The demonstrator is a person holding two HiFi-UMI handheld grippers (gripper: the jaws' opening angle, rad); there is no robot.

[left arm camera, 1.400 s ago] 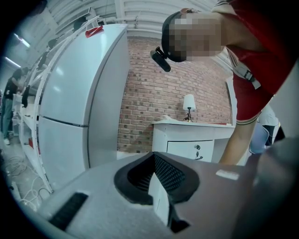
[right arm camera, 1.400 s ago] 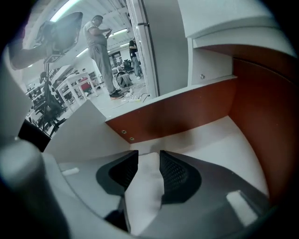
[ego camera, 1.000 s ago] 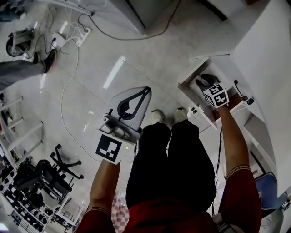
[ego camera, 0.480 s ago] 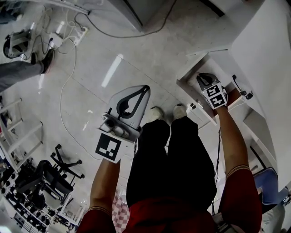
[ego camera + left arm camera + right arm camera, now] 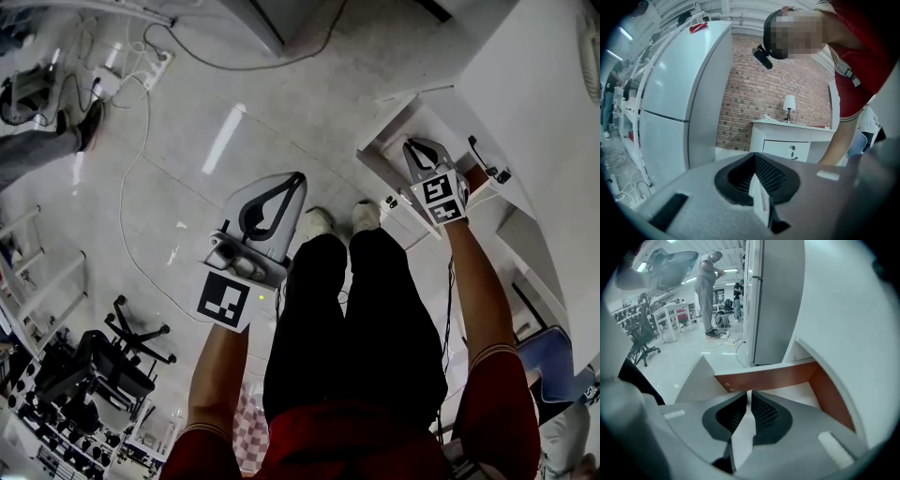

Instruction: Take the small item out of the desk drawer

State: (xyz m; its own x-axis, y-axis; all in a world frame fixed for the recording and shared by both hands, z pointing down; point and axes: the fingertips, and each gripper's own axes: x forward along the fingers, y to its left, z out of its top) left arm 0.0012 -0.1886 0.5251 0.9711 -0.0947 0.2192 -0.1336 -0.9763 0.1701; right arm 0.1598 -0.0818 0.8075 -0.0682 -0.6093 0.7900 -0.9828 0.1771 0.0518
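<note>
The drawer (image 5: 778, 376) is pulled out at the upper right of the head view, under the white surface (image 5: 534, 103). Inside it has brown-orange walls and a white bottom. The small item should be in there, but I cannot pick it out in any view.

The right gripper (image 5: 420, 145) reaches down into the drawer. Its fingers (image 5: 764, 411) are black with a bumpy pattern. They are closing, and only a thin slit is left between them. Only white shows in the slit, so I cannot tell if a thing is in it.

The left gripper (image 5: 300, 180) hangs in the middle of the head view, over the pale floor (image 5: 281, 103). Its fingers are pressed together and hold nothing.

The person's black trousers (image 5: 356, 319) fill the lower middle of the head view.

A second ago the right gripper's fingers stood wide apart, and now they are narrow. The right gripper is in the drawer as before. The left gripper has hardly moved. The whole head view has slid a little, so the drawer sits a bit higher and more to the left.
</note>
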